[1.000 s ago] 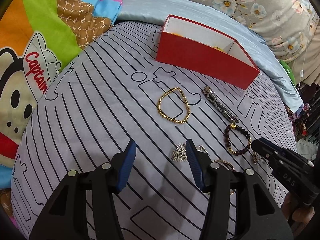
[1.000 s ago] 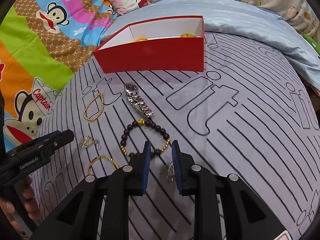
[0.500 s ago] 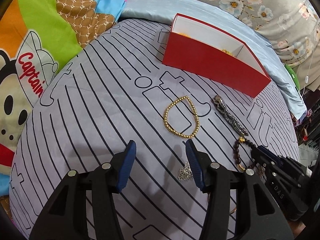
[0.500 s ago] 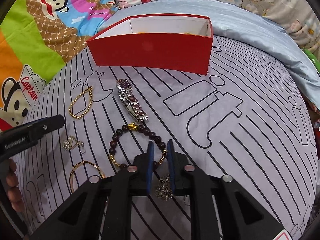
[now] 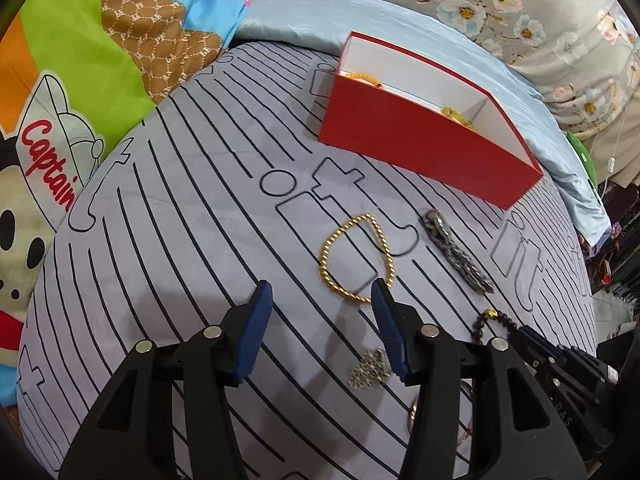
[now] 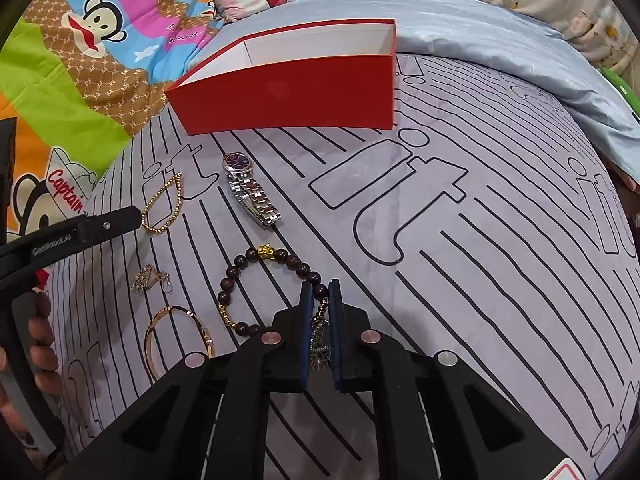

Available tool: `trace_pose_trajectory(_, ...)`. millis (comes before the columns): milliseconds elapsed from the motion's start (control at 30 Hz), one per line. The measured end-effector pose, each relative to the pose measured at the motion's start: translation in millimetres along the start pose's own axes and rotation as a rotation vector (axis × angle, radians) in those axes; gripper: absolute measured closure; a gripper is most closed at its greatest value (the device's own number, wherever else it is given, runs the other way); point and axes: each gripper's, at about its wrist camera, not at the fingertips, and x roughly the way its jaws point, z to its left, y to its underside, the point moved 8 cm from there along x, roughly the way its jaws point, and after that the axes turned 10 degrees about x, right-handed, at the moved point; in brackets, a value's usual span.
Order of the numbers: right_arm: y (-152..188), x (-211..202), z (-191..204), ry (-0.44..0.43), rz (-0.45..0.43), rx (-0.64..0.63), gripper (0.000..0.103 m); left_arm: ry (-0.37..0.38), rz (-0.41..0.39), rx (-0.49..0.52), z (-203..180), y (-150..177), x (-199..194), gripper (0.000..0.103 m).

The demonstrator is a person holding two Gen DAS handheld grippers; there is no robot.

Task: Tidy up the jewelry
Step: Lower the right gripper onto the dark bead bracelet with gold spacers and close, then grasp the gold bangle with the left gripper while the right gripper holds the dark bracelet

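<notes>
- Right gripper (image 6: pixel 320 292) clamped on a small silver trinket (image 6: pixel 320 340), jaws just closed, at the near edge of the bead bracelet (image 6: pixel 272 288).
- Left gripper (image 5: pixel 320 300) half open, empty, above the bedspread (image 5: pixel 180 240) just short of the gold chain (image 5: pixel 356 260).
- Watch (image 6: pixel 250 188) between bracelet and red box (image 6: pixel 288 96).
- Bangle (image 6: pixel 176 340) left of bracelet.

A grey bed sheet (image 6: pixel 460 240) is marked with black stripes and outlined shapes. The box (image 6: pixel 288 96) is coloured red outside and white inside. A gold bead bracelet (image 5: pixel 356 258), a silver wristwatch (image 6: pixel 248 188) with a purple dial, and a dark brown bead bracelet (image 6: pixel 256 280) with a gold charm are seen. Blue pads are carried on the black right hand-held gripper (image 6: pixel 320 312).
</notes>
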Motion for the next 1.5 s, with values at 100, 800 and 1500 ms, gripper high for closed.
trace_pose_trajectory(100, 1, -3, -5, 0.006, -0.003, 0.019, 0.096, 0.028, 0.009, 0.017, -12, 8, -6, 0.054)
trace_pose_trajectory(800, 13, -32, -16, -0.007, -0.013, 0.084, 0.096, 0.054, 0.067, 0.204, -94, 65, -14, 0.037)
trace_pose_trajectory(1500, 23, -32, -13, -0.014, 0.001, 0.09, 0.096, -0.047, 0.021, 0.301, -100, 66, -9, 0.044)
